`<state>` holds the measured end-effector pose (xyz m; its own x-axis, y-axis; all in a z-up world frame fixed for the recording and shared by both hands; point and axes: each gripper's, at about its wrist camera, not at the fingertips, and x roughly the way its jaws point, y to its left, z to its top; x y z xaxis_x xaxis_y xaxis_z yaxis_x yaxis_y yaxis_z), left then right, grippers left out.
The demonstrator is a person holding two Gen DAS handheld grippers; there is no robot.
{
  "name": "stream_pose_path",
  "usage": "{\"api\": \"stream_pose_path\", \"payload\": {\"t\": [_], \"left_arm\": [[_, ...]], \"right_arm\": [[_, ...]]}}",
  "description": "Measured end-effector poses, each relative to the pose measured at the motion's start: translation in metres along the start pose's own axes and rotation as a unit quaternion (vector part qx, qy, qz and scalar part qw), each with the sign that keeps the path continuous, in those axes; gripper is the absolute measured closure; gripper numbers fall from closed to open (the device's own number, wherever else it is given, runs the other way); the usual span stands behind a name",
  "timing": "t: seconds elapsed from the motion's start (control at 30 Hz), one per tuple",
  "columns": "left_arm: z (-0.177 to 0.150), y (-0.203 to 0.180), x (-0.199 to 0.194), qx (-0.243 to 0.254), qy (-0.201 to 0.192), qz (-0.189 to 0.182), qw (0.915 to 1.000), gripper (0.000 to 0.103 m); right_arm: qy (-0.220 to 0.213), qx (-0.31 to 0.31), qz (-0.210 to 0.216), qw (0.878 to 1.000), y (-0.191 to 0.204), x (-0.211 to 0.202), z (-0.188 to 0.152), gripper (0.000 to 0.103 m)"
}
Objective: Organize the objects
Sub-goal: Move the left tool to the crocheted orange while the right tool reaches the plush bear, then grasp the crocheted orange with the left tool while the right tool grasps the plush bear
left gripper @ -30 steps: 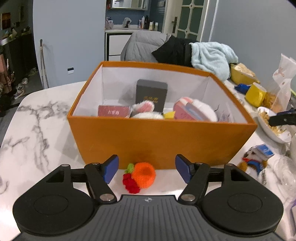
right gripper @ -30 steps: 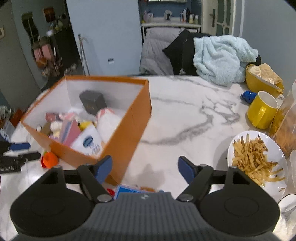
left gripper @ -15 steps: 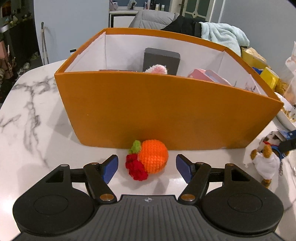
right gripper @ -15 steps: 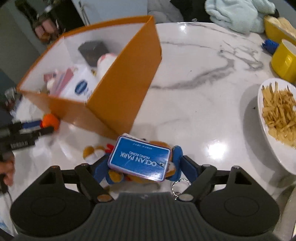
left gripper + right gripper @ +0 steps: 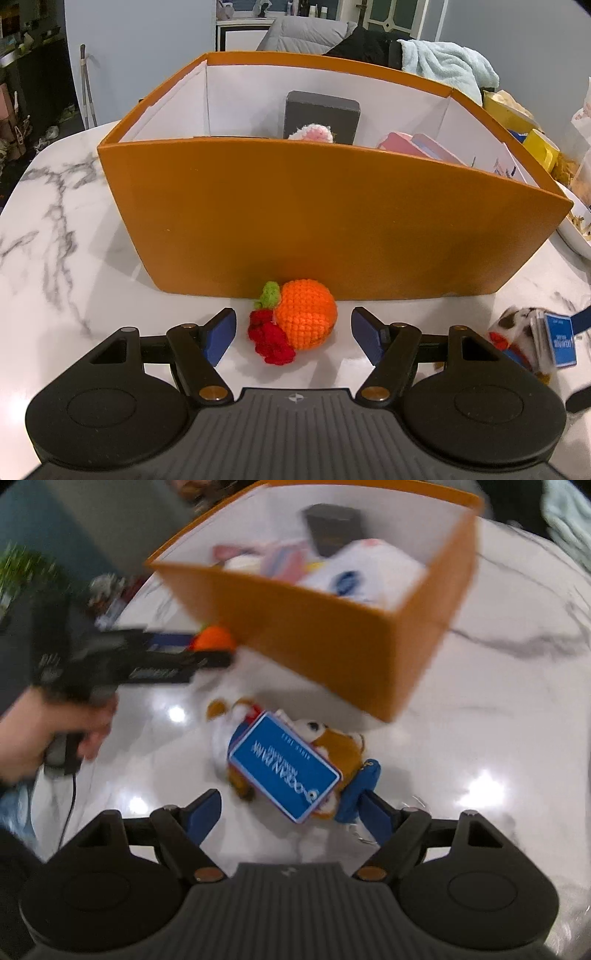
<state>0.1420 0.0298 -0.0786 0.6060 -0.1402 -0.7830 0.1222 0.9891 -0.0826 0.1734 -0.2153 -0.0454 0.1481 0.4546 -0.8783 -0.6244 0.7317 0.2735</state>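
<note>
A crocheted orange with red berries (image 5: 304,314) lies on the marble table against the front wall of the orange box (image 5: 332,229). My left gripper (image 5: 293,338) stands open around it, both pads clear of the yarn. A brown-and-white plush toy (image 5: 332,746) with a blue tag (image 5: 284,771) lies near the box's corner (image 5: 388,686). My right gripper (image 5: 288,812) is over the toy, which lies between its fingers. Its jaws are closing; the left pad is still apart from the toy. The view is blurred.
The box holds a dark carton (image 5: 321,114), a pink item and white packs. A yellow mug (image 5: 539,149), a plate of fries (image 5: 576,229) and a light blue towel (image 5: 447,66) crowd the far right. A person's hand (image 5: 33,734) holds the left gripper.
The left gripper sank to the table, bringing the crocheted orange between its fingers. The right gripper tipped down and swung from the open table to the plush toy, now turned between its fingers.
</note>
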Motion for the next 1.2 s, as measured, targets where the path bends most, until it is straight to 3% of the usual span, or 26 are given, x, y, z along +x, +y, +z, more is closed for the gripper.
{"api": "stream_pose_path", "payload": {"t": [0.13,0.3,0.43,0.6,0.87,0.93,1.03,1.2], "left_arm": [[0.001,0.0,0.001,-0.002,-0.002,-0.001,1.0,0.022],[0.002,-0.001,0.006,-0.003,0.002,0.0,1.0,0.022],[0.002,-0.002,0.01,-0.001,0.005,0.003,1.0,0.022],[0.002,-0.001,0.014,-0.009,0.006,-0.001,0.9999,0.022],[0.002,0.001,0.015,-0.007,0.005,0.001,1.0,0.024],[0.002,0.002,0.015,-0.009,0.005,-0.002,0.9999,0.027],[0.003,0.001,0.014,-0.008,0.007,-0.005,0.9999,0.042],[0.003,0.002,0.01,-0.012,0.016,-0.012,0.9997,0.043]], "right_arm": [[-0.018,-0.095,-0.067,0.993,0.025,-0.004,-0.003,0.022],[-0.045,-0.24,-0.131,0.961,0.055,0.003,-0.014,0.022],[-0.048,-0.293,-0.147,0.943,0.068,0.019,-0.017,0.022],[-0.052,-0.318,-0.171,0.931,0.073,0.037,-0.016,0.023],[-0.048,-0.304,-0.183,0.934,0.07,0.052,-0.011,0.029],[-0.049,-0.306,-0.186,0.932,0.07,0.055,-0.011,0.029],[-0.05,-0.315,-0.199,0.927,0.073,0.062,-0.014,0.03],[-0.049,-0.327,-0.229,0.916,0.073,0.068,-0.017,0.039]]}}
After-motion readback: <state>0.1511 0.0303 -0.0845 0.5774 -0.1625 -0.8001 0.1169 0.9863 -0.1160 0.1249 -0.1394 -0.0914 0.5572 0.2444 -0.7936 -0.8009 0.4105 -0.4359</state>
